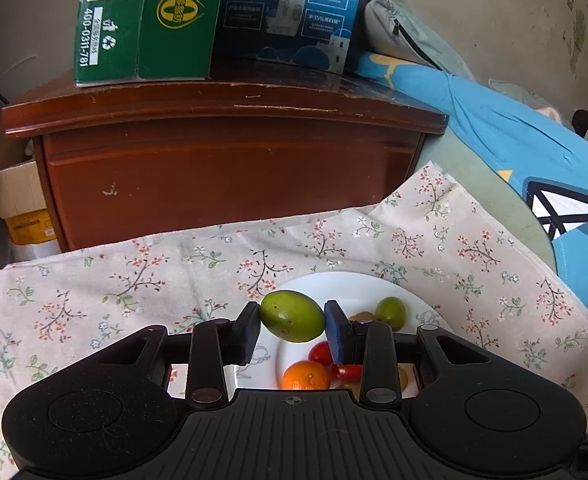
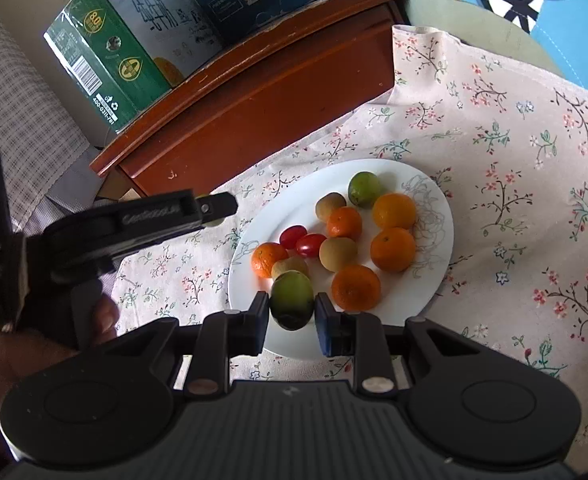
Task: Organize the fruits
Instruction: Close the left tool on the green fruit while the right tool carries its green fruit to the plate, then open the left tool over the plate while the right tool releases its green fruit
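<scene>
Sorting is under way: a green fruit [image 1: 292,316] is clamped in the left hand-held gripper [image 1: 292,334], another green fruit [image 2: 291,300] in the right hand-held gripper [image 2: 291,322], above the plate [image 2: 433,280]. Likely next, set-down spots must be chosen.

Floral cloth [image 2: 513,168] covers surface; white plate [image 2: 437,200] rests directly on cloth.
</scene>
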